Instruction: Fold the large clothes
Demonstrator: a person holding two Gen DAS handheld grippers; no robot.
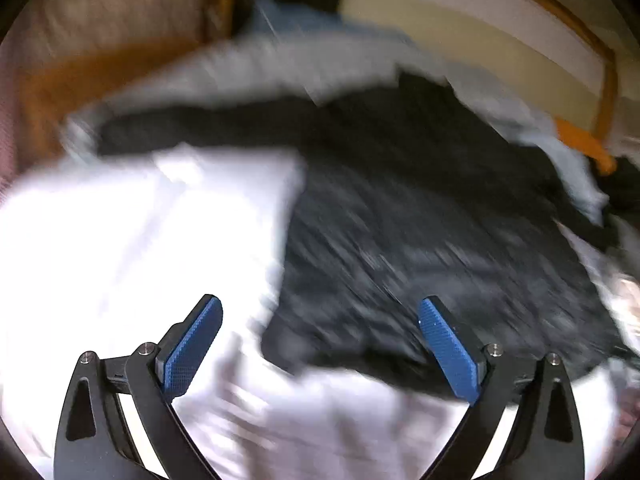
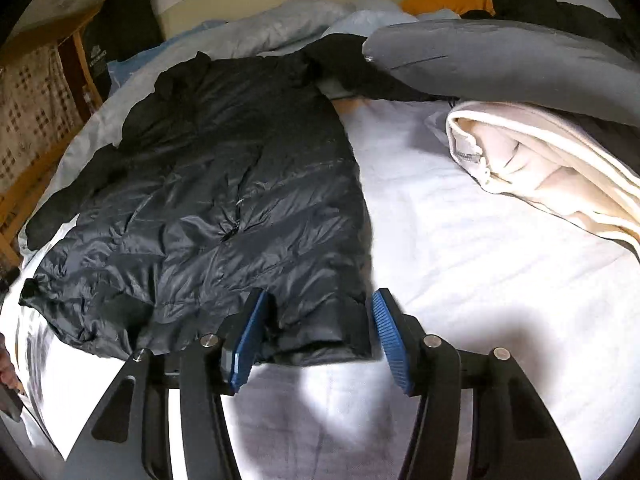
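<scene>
I hold right gripper apart astride black quilted puffer jacket near hem | left gripper apart | risk: slick shell slips.

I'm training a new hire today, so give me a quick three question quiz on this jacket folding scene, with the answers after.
1. True or false: the right gripper is shut on the black puffer jacket.
2. What lies right of the jacket on the white sheet? A) cream garment B) red towel C) shoes
3. Is the left gripper open or shut?

Key: 1 false, its fingers are spread around the hem. 2 A. 3 open.
</scene>
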